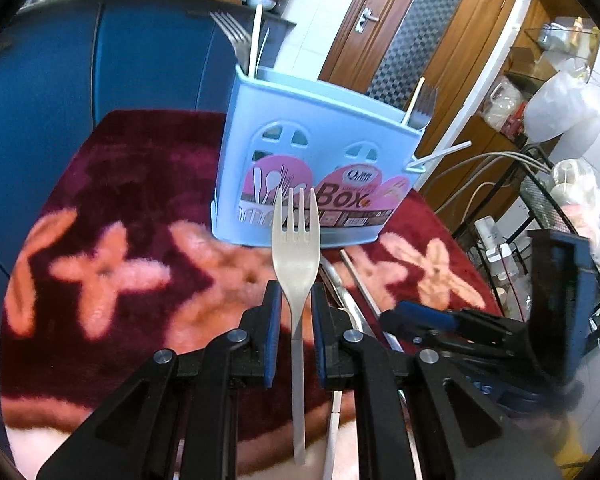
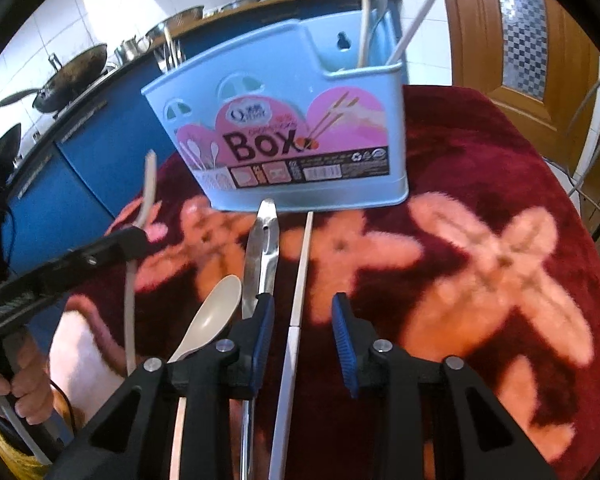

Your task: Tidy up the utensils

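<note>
A light blue utensil box (image 1: 316, 168) stands on the dark red flowered cloth (image 1: 120, 208); it also shows in the right wrist view (image 2: 284, 136). It holds metal forks (image 1: 422, 110) and pale chopsticks. My left gripper (image 1: 296, 300) is shut on a beige plastic fork (image 1: 296, 248), tines up, lifted in front of the box; the fork is seen side-on in the right wrist view (image 2: 146, 196). My right gripper (image 2: 302, 308) is open above a white chopstick (image 2: 298, 280). A beige spoon (image 2: 216, 316) and a metal peeler-like tool (image 2: 262, 252) lie to its left.
Blue cabinets (image 1: 60, 72) with pots and bowls (image 2: 72, 72) stand behind the table. A wooden door (image 1: 416, 28) is at the back right. A wire rack with bags and cables (image 1: 548, 184) stands beside the table's right edge.
</note>
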Demonstrator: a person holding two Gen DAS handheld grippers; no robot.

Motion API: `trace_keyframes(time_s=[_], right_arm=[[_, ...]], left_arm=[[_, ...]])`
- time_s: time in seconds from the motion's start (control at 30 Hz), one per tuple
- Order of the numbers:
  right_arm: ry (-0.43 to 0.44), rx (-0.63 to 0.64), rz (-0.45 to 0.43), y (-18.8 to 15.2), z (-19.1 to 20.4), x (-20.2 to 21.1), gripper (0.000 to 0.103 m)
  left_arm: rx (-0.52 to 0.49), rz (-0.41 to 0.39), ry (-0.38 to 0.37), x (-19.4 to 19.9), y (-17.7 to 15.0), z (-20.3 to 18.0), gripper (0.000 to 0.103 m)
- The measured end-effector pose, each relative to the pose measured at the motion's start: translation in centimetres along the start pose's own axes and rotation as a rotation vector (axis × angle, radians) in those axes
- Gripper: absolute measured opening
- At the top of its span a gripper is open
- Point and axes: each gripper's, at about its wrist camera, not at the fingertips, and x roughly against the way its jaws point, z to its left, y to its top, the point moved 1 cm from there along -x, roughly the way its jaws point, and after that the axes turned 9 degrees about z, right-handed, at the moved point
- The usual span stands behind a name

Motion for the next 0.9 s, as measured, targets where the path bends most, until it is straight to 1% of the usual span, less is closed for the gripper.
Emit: trace_keyframes(time_s=[0.07,0.23,0.3,0.33,0.37,0.43,0.47,0.6,0.73,0.83,0.87,0.9], right_arm=[[-0.01,0.004,0.016,0.3,0.1,-0.5,0.025],[-0.018,0.005,0.057,1.4,-0.2,-1.7,0.024],[-0.017,0.011,0.073,1.8,-0.1,-2.2,0.022],[-0.016,0.014,0.08,2.1,-0.1,-2.4,0.018],[-0.014,0.01,0.084,2.3,-0.2,-2.5,0.012],[0.0,-0.01,0.087,2.6,-0.5,-2.4,0.008],[0.009,-0.021,0.08,2.5,-0.7,-2.1,0.006],[0.053,-0.048,0.02,2.2,-1.2,-0.5,0.006],[0.091,-0.057,-0.07,1.5,-1.1,2.4,0.006],[0.101,-0.045,-0.139,1.3,-0.6,4.4,0.006],[0.101,-0.04,-0.159,1.3,-0.5,4.9,0.006],[0.097,-0.032,-0.184,1.3,-0.3,5.5,0.006]], left_arm=[[0.0,-0.014,-0.006,0.3,0.0,-0.1,0.013],[0.001,-0.04,-0.025,1.1,-0.1,0.2,0.013],[0.003,-0.051,-0.031,1.4,0.0,0.2,0.013],[0.003,-0.054,-0.033,1.5,-0.1,0.2,0.013],[0.001,-0.061,-0.036,1.8,-0.1,0.2,0.013],[-0.005,-0.076,-0.04,2.1,-0.1,0.1,0.013],[-0.009,-0.082,-0.041,2.2,-0.2,0.0,0.013],[-0.023,-0.109,-0.051,3.0,-0.1,-0.2,0.013],[-0.031,-0.133,-0.059,3.8,-0.1,-0.5,0.013],[-0.039,-0.157,-0.061,4.5,-0.1,-0.8,0.012],[-0.043,-0.165,-0.064,4.7,-0.1,-0.9,0.01],[-0.045,-0.17,-0.067,4.8,0.0,-1.1,0.0]])
